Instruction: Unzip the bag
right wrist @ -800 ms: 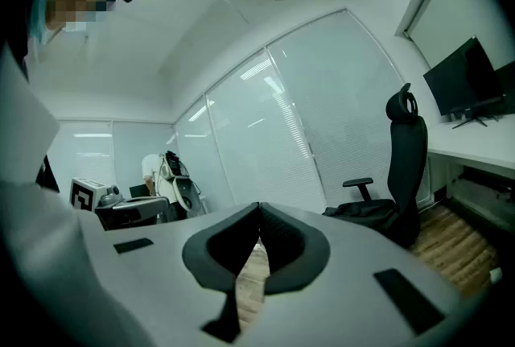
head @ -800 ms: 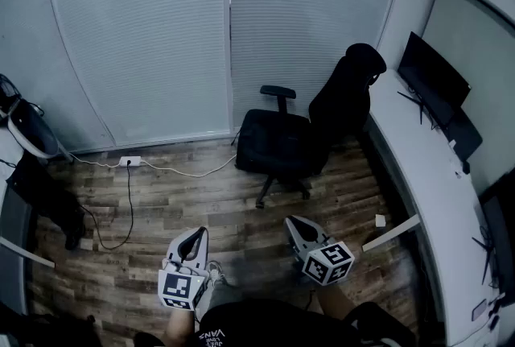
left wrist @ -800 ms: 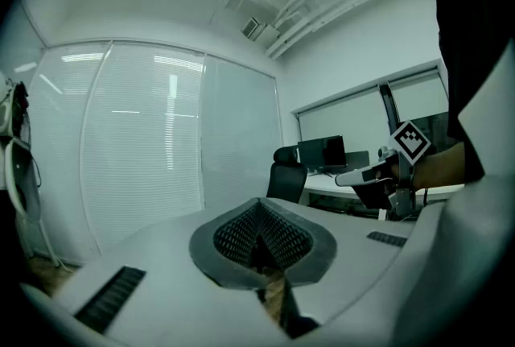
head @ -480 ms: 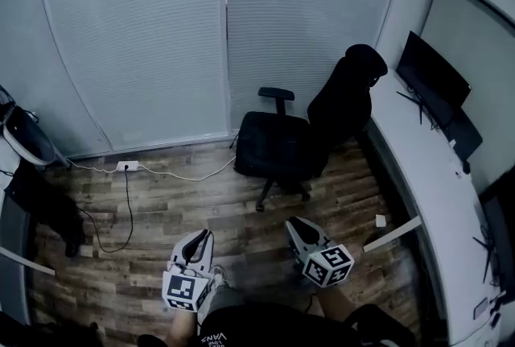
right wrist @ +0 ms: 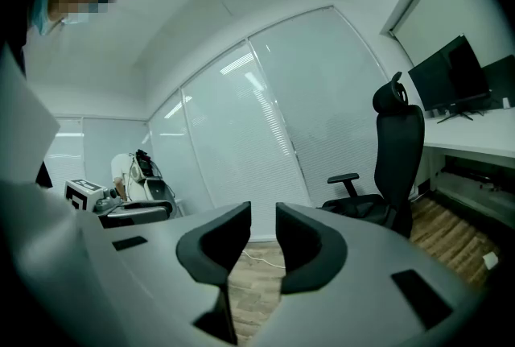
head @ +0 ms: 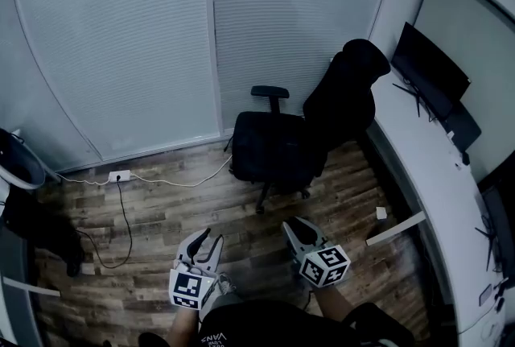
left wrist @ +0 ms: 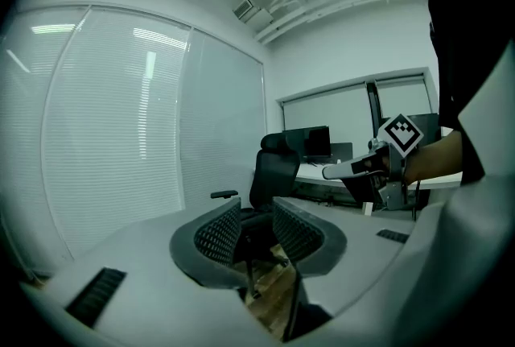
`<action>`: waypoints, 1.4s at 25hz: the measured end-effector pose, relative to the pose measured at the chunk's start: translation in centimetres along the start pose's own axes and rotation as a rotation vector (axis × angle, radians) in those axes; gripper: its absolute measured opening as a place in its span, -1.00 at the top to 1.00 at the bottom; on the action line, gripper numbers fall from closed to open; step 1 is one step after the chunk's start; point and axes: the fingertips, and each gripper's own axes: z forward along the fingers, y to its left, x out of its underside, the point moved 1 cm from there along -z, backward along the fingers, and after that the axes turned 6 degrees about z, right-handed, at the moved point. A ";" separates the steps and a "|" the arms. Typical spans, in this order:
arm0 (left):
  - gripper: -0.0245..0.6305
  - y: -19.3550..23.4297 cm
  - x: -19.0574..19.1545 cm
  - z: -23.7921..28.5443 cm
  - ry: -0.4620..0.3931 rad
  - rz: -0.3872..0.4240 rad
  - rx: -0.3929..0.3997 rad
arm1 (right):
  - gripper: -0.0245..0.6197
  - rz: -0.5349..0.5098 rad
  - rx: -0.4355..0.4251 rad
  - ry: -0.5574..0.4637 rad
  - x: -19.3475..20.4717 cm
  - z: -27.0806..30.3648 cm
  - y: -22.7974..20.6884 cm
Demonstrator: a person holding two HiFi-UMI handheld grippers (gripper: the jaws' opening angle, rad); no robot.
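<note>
Wooden floor (head: 161, 200) spreads below us; far left lies a dark bundle (head: 36, 225), and we cannot tell whether it is the bag. Our left gripper (head: 209, 237) stands moderately parted and empty. Our right gripper (head: 294, 225) shows a narrow, empty gap before the office chair (head: 278, 148).

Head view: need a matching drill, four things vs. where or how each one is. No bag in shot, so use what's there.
Things:
1. office chair
2. monitor
3. power strip
4. left gripper

Places or states:
A. on the white desk, right side
B. low in the picture, jaws apart, nothing between them
C. on the wood floor at the foot of the blinds, left side
D. black, standing mid-floor

Pairs: 1-D, 2-A, 3-C, 4-B
</note>
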 end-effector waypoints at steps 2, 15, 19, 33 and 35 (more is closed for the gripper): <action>0.57 1.5 0.3 1.1 0.010 0.010 0.027 | 0.54 0.010 0.017 0.003 0.1 1.8 -0.1; 0.46 10.4 3.7 7.2 0.042 0.075 0.217 | 0.40 0.091 0.175 0.003 2.1 12.2 -0.8; 0.44 11.4 4.5 8.4 0.032 0.098 0.288 | 0.40 0.103 0.219 -0.003 2.9 14.0 -1.0; 0.37 11.9 7.8 13.4 0.048 0.133 0.300 | 0.40 0.077 0.245 0.085 6.6 19.6 -5.6; 0.37 12.0 8.3 14.2 0.056 0.131 0.280 | 0.40 0.070 0.240 0.109 7.3 20.6 -6.6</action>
